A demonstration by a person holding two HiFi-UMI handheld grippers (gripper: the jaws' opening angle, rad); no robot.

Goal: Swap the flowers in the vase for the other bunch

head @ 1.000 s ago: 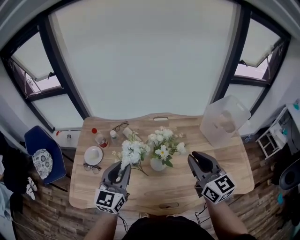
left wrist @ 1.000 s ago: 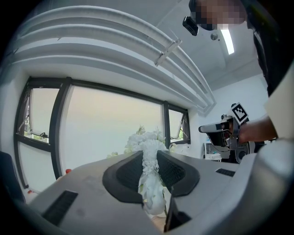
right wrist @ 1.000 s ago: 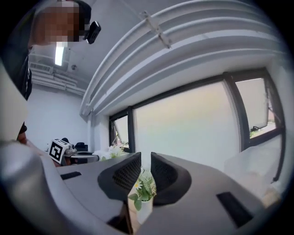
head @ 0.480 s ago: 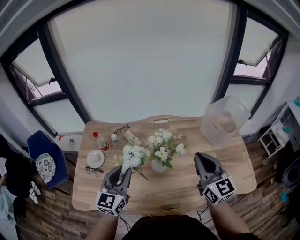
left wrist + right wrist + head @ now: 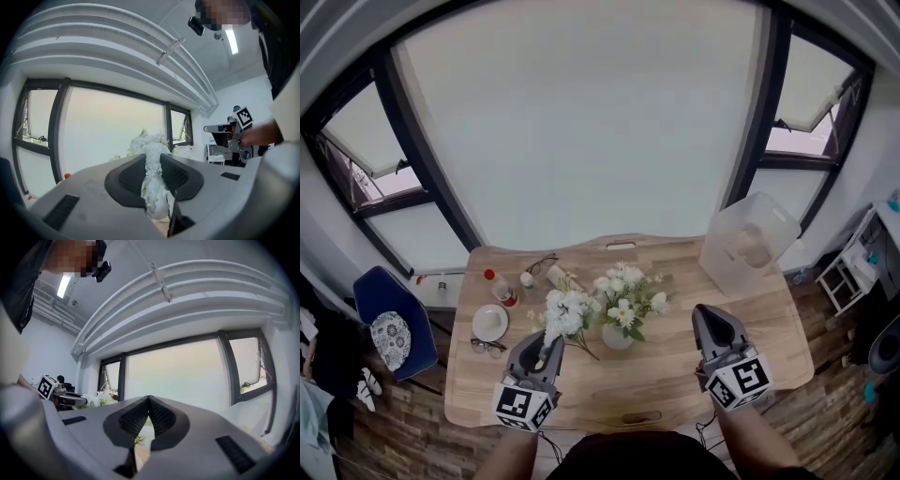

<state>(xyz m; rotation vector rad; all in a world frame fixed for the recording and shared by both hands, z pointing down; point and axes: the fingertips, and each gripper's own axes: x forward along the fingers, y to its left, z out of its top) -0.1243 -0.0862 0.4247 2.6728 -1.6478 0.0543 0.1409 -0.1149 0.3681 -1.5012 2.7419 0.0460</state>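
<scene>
A small white vase (image 5: 616, 337) stands mid-table with a bunch of white daisies and greenery (image 5: 626, 294) in it. My left gripper (image 5: 544, 352) is just left of the vase, shut on the stems of a second bunch of white flowers (image 5: 564, 308). In the left gripper view that white bunch (image 5: 151, 165) is pinched between the dark pads (image 5: 132, 176) and rises past them. My right gripper (image 5: 709, 322) hovers right of the vase, its jaws shut together with nothing between them. In the right gripper view the right gripper (image 5: 149, 400) points level, with the vase flowers (image 5: 100, 399) far left.
On the wooden table (image 5: 675, 375), a clear plastic bin (image 5: 748, 242) stands at the back right. A white plate (image 5: 490, 322), two pairs of glasses (image 5: 487, 347), a red-capped bottle (image 5: 501, 291) and a small jar (image 5: 526, 277) lie at the left. A blue chair (image 5: 386, 321) stands beyond the left edge.
The right gripper's jaws were apart a second ago and have closed together, and it has drifted slightly right. The left gripper keeps its hold on the white bunch in place.
</scene>
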